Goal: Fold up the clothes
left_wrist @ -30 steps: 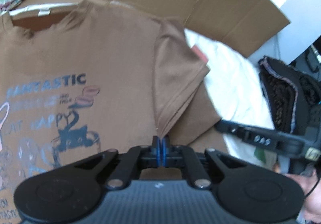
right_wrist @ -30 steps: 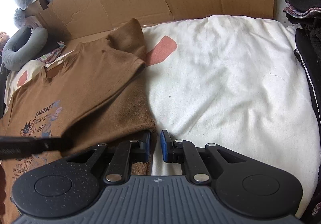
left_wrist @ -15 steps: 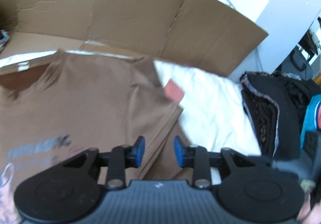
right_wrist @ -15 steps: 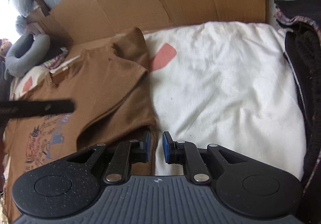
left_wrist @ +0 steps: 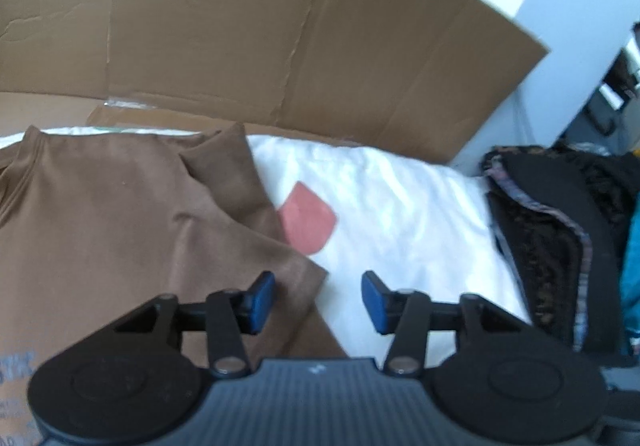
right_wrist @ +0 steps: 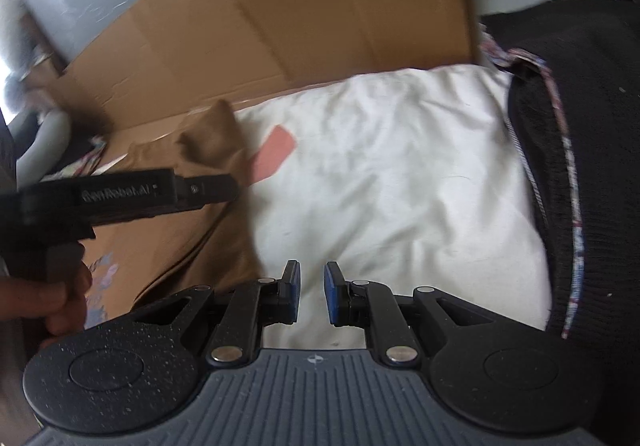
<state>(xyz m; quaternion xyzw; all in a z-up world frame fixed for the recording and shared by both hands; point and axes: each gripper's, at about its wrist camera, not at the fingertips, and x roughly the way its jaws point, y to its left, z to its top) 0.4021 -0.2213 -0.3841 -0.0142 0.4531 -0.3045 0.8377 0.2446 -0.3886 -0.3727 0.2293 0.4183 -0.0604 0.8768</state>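
Note:
A brown T-shirt [left_wrist: 120, 226] with a blue print lies flat on the white bedding [left_wrist: 400, 206], and its right sleeve [left_wrist: 224, 182] is folded inward over the body. My left gripper [left_wrist: 318, 302] hovers over the shirt's right edge, open wide and holding nothing. In the right wrist view the shirt [right_wrist: 180, 238] lies at the left, partly hidden by the left gripper's black body [right_wrist: 132, 194] and a hand [right_wrist: 60, 298]. My right gripper [right_wrist: 312, 296] is over the bare white bedding [right_wrist: 400, 186] just right of the shirt, its jaws a narrow gap apart and empty.
Cardboard panels [left_wrist: 280, 38] stand behind the bedding. A pile of dark clothes [left_wrist: 560, 246] lies at the right, seen also as dark clothes [right_wrist: 580, 126] in the right wrist view. A red patch [left_wrist: 308, 222] marks the bedding beside the sleeve. A grey neck pillow [right_wrist: 44, 142] is far left.
The left gripper let go of the sleeve's hem, opened wide and drew up and away from the shirt. The right gripper shifted right, off the shirt's edge onto the white bedding.

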